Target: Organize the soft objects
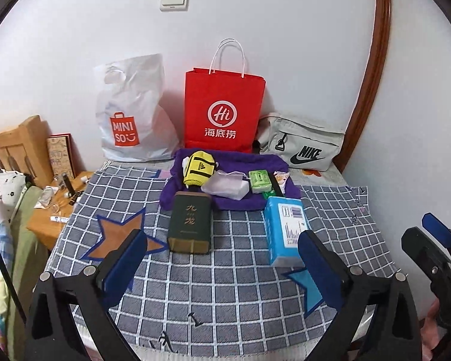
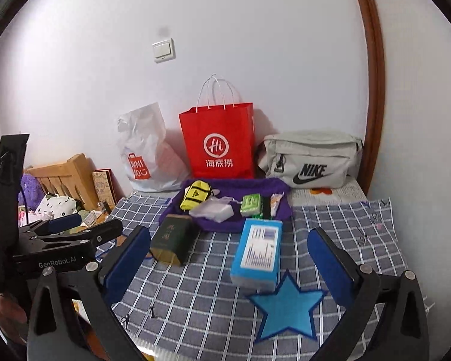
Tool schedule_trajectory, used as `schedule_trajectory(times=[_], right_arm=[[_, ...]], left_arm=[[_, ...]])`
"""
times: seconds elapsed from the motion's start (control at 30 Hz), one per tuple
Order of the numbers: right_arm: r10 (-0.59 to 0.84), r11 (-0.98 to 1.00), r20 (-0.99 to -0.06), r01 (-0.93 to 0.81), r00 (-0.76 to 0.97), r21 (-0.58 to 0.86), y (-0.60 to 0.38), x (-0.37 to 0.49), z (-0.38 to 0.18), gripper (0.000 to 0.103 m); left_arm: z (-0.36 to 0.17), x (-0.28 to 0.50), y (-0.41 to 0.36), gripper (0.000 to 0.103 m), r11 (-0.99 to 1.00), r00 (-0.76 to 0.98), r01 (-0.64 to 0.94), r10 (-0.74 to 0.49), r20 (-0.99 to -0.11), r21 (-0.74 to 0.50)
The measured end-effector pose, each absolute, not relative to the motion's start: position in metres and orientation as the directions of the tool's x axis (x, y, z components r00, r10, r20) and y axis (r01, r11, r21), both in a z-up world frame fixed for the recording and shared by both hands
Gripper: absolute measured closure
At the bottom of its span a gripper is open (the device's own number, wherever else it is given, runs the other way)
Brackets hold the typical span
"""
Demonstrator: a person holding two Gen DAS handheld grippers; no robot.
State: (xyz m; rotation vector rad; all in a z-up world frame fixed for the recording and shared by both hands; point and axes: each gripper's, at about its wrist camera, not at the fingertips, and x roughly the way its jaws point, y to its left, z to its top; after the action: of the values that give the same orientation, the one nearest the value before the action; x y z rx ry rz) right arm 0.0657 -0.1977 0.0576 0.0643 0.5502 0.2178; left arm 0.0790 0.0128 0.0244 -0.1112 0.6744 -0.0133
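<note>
Nearest the lens, low in both frames, the left gripper [image 1: 222,258] and the right gripper [image 2: 230,258] hover spread wide over the checked bedspread [image 1: 240,294], each released and grasping nothing; both point level toward the wall, the right one showing at the right edge of the left view. Just ahead, mid-frame, lie a dark green box [image 1: 190,222] and a blue box [image 1: 285,228], both looking stiff; behind them, at centre frame, a purple towel [image 1: 192,177] carries the soft things: a small yellow pouch [image 1: 197,170], a clear plastic packet [image 1: 225,186], a green tissue pack [image 1: 260,182]. These should be light and yielding; the pouch is best pinched across its padded middle, the packet likely slippery and crinkly, so a gentle squeeze on its bulk seems wise. Farthest, against the wall, stand a white Miniso bag [image 1: 132,111], a red paper bag [image 1: 224,111] and a grey Nike pouch [image 1: 303,144], upper centre.
</note>
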Motion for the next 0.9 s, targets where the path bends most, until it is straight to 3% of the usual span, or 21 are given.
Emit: schedule_trajectory(times=[0.9], right_arm=[[0.223, 0.975, -0.482, -0.179, 0.847, 0.135, -0.216, 0.019, 0.05, 0.0]], left_arm=[[0.026, 0.029, 0.004, 0.001, 0.994, 0.809, -0.016, -0.048, -0.586, -0.104]])
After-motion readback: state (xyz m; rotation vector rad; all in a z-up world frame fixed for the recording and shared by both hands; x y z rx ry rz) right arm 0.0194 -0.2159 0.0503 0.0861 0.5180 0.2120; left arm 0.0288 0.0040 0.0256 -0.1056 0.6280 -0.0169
